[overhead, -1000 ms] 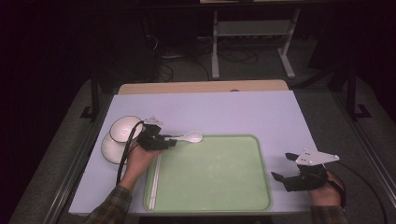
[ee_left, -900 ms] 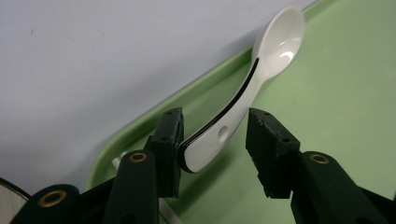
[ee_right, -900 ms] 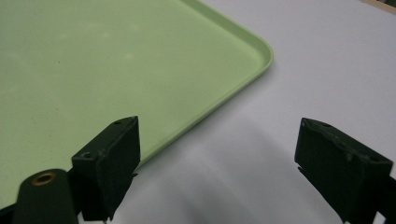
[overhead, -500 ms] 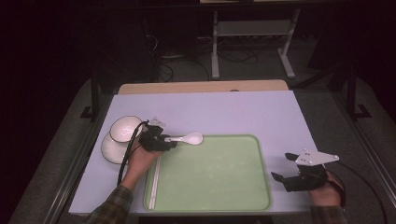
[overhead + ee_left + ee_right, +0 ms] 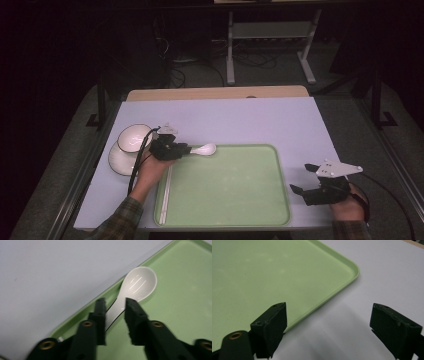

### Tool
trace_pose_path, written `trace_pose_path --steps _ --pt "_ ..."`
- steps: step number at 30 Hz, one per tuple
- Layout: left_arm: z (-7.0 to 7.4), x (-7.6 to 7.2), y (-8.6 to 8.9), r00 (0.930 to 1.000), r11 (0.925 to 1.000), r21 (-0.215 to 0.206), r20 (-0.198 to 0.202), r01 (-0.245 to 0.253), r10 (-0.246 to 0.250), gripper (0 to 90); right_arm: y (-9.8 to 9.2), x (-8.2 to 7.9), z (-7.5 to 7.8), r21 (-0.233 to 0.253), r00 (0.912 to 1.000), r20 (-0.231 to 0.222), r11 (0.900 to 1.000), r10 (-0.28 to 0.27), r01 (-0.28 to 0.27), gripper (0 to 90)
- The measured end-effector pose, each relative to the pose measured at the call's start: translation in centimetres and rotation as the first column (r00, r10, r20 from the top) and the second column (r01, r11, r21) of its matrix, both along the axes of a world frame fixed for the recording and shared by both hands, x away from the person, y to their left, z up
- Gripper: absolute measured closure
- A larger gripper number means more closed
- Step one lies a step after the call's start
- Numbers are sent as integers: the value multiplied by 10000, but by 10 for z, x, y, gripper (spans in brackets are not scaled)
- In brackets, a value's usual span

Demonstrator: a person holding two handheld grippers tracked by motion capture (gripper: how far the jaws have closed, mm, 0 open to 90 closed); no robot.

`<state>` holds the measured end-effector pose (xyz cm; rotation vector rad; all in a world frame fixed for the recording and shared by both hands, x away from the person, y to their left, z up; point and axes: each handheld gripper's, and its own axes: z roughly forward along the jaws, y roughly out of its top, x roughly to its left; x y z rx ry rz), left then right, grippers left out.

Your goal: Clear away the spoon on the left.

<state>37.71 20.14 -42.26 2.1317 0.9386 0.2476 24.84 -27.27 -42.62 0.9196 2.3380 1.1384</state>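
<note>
The white spoon (image 5: 136, 288) sits pinched by its handle in your left tongs (image 5: 115, 311), its bowl facing up and reaching out over the far left edge of the green tray (image 5: 235, 200); in the left gripper view the lower end of the handle disappears between the two black jaws, so you cannot see how far back it runs, nor whether the bowl touches the tray or hangs just above it. From the high view the spoon (image 5: 204, 149) lies across the tray's rim at the far left corner, with your left hand (image 5: 152, 167) behind it and the cable trailing back across your wrist. Just to the left on the counter (image 5: 240, 120) stands a white bowl (image 5: 134, 138) on a white plate (image 5: 119, 161), the plate partly covered by the bowl and by your hand. Your right tongs (image 5: 303, 178) are spread wide and hold nothing, near the tray's right edge by the near corner of the counter; in the right gripper view they (image 5: 328, 320) straddle the tray's rounded corner, and their bases are cut off by the frame.
</note>
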Motion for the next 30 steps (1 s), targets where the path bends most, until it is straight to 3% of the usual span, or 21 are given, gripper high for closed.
trace_pose_path --steps 4,19,30 --pt "3 6 -12 9994 9993 56 20 359 -359 895 -1 0 0 22 10000 13 10000 -8 8 133" --pt "3 40 -60 9980 9980 37 0 635 -635 899 -1 0 0 117 10000 10 9999 64 -64 133" --pt "-7 47 -77 9973 9973 89 -137 724 -723 899 -2 0 0 162 10000 9 9998 62 -62 133"
